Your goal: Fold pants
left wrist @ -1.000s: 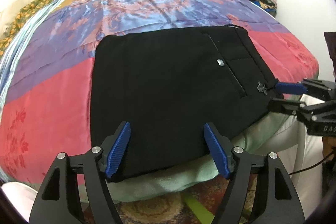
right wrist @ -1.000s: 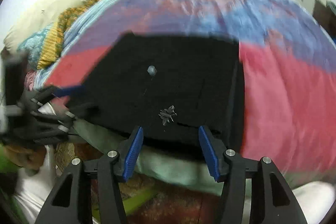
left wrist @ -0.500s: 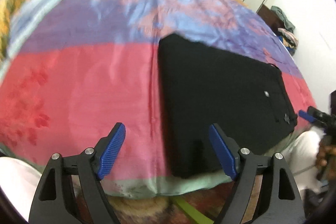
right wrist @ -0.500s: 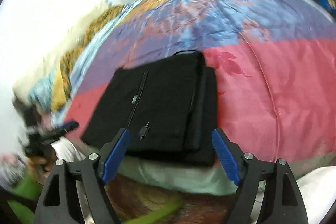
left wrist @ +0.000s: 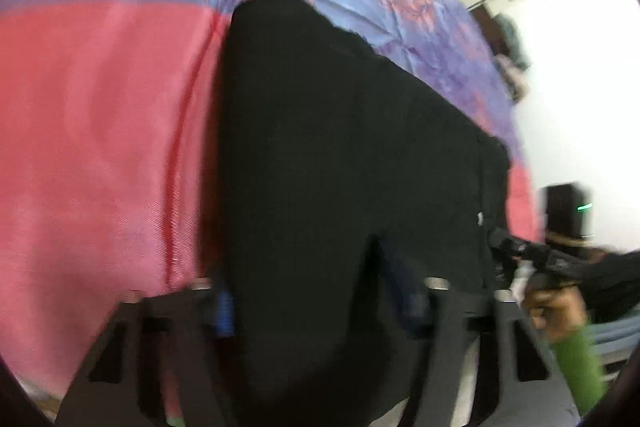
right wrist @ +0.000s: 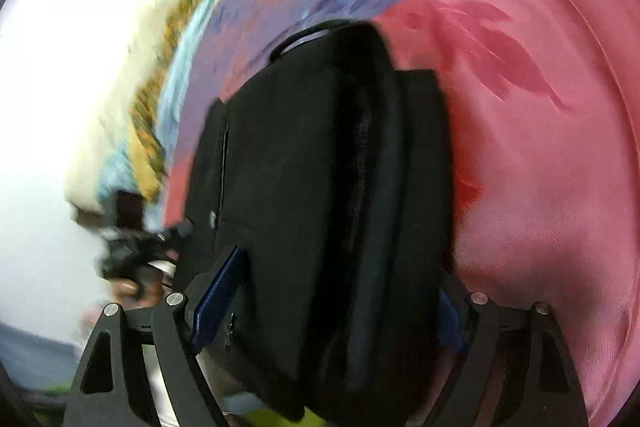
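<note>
1. No writing is legible; both views are blurred.
2. The folded black pants (left wrist: 340,155) lie on the pink and purple bedspread (left wrist: 92,131), at its near edge.
3. The left gripper (left wrist: 316,303) is spread wide, pants fabric between its fingers; whether it grips is unclear.
4. The right gripper (right wrist: 332,311) likewise straddles the pants' thick folded edge, fingers apart.
5. A pillow (right wrist: 120,107) sits at far left.

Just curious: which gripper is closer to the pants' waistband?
Right. The right gripper has its jaws astride the waistband end; the left gripper straddles the pants' opposite plain edge.
</note>
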A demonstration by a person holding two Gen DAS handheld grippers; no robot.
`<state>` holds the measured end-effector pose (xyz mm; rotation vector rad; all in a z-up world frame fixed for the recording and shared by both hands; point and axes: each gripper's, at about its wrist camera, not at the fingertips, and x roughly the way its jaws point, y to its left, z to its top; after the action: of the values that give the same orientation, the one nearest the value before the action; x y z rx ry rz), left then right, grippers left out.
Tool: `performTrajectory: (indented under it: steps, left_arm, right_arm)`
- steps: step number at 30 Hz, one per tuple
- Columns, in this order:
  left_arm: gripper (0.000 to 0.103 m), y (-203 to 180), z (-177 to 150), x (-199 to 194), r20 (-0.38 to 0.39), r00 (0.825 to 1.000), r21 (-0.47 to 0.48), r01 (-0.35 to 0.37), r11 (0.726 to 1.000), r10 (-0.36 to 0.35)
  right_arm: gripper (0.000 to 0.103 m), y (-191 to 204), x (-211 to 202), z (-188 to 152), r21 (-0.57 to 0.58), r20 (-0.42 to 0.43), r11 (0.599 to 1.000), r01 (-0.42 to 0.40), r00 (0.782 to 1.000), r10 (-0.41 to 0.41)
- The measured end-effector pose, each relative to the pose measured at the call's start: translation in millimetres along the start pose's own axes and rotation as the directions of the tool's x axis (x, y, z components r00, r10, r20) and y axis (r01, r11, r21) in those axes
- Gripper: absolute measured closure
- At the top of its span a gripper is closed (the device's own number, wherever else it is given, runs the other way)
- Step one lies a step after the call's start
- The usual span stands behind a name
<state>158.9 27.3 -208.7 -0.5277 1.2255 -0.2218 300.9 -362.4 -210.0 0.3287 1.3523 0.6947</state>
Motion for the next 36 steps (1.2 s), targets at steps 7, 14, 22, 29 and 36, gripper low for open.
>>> performTrajectory:
  steps: [7,14,22,29,36]
  left_arm:
    - [0.08,-43.8,11.9,-46.2,0.098,0.992,0.122,-0.087,0.989,0.075]
    - [0.08,-44.9,90.3,-88.5,0.239,0.968,0.136,-0.109,0.985,0.074]
    - [0.028,-3.7,109.0,-41.9,0.303,0.893,0.056,-0.366,0.929,0.333]
    - [0.028,39.9,12.1,-38.0,0.262,0.857,-0.013,-0.457,0.889,0.445]
    - [0.023,2.9,-49.4,-44.6,0.278,0.85,0.009,-0.468,0.884,0.447]
  right_arm:
    - [0.064,72.2,-17.8,6.7,-0.211,0.067,0.97,0.123,0.992,-0.111]
    - [0.066,123.3,-32.4,73.7,-0.274,0.175,0.96,0.056,0.985,-0.008]
    - [0.047,67.1,-18.6,143.0,-0.147,0.225,0.964,0.224,0.956,-0.188]
    - [0.035,12.9,-52.8,59.7,-0.043,0.263,0.895,0.444,0.869,-0.419]
    - [0.0,74.8,-46.5,-14.9,-0.026,0.354,0.852,0.523,0.802,-0.481]
